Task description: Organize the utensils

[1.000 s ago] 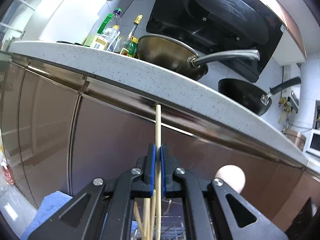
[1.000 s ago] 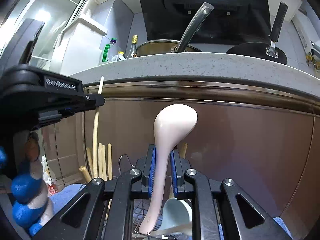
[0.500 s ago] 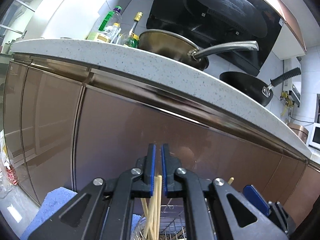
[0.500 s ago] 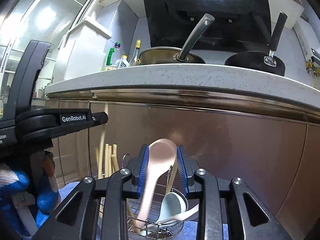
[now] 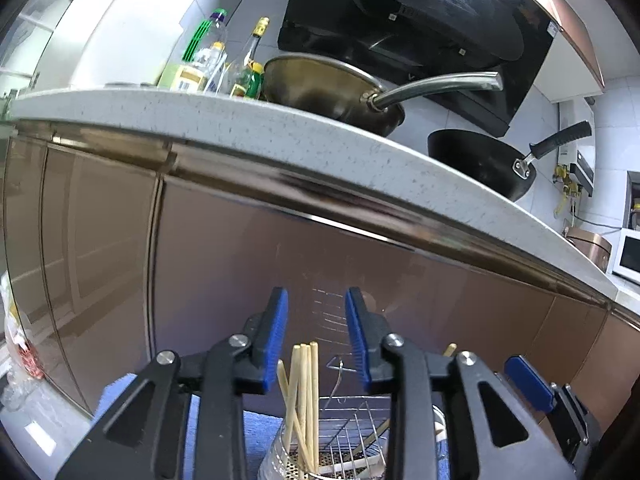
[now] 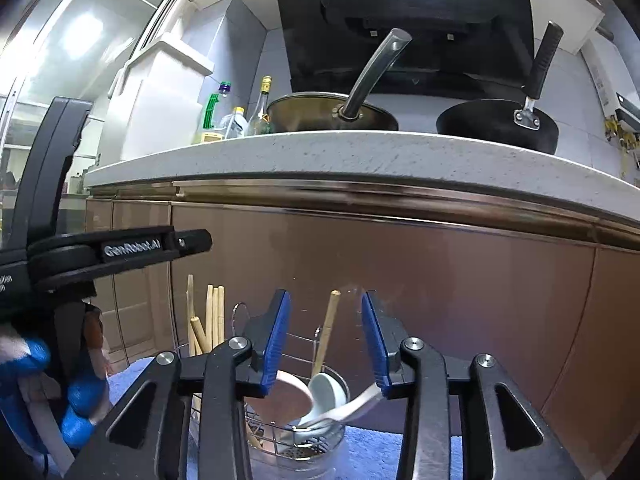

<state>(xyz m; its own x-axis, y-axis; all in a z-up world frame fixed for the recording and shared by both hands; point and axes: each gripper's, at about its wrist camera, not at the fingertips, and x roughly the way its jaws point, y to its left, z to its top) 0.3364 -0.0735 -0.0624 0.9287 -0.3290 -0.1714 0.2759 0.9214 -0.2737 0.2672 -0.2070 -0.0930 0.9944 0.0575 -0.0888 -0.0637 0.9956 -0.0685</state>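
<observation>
We see chopsticks (image 5: 302, 396) and spoons (image 6: 326, 398) standing in the holder (image 6: 296, 446). Both the left gripper (image 5: 316, 336) and right gripper (image 6: 326, 344) have just opened, their jaws empty. Further utensils are out of view.

Home kitchen, speckled countertop (image 5: 280, 136), range hood (image 5: 420, 28), steel wok (image 5: 320, 88), black pan (image 6: 496, 124), oil bottles (image 5: 208, 64)

Left gripper (image 6: 120, 250) side arm: white lettering, "GenRobot.AI".
Same gripper's body, frame's left edge: cut-off white print, too partial to read.
Bottle labels on the counter (image 6: 360, 156): too small to read.
</observation>
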